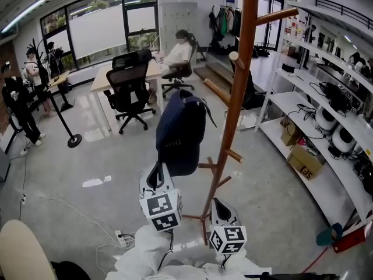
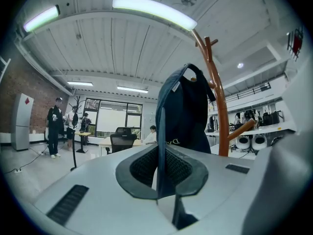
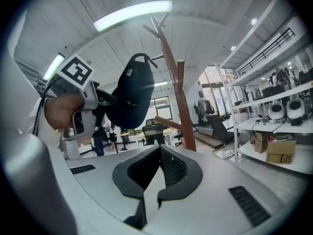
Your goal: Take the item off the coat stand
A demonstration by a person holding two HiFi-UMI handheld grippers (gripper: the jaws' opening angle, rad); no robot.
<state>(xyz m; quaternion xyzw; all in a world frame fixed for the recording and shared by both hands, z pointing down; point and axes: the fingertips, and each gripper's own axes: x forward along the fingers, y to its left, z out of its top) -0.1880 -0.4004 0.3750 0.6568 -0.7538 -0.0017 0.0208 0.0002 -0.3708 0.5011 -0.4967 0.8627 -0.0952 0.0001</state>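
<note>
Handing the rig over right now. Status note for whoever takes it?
Left gripper: jaws shut on a strap of the bag.
Right gripper: jaws shut, empty.
The bag is just left of the stand; can't tell if its top loop is clear of the peg.
Done: strap gripped.
Left: get the bag fully away from the stand.

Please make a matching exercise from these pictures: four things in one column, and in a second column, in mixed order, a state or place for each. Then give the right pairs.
1. left gripper
2. right gripper
3. coat stand
4. cardboard box

A. on a low shelf
B. shut on a strap of the dark blue bag
C. brown, upright
D. nothing between its jaws

Pairs: 1-B, 2-D, 3-C, 4-A
</note>
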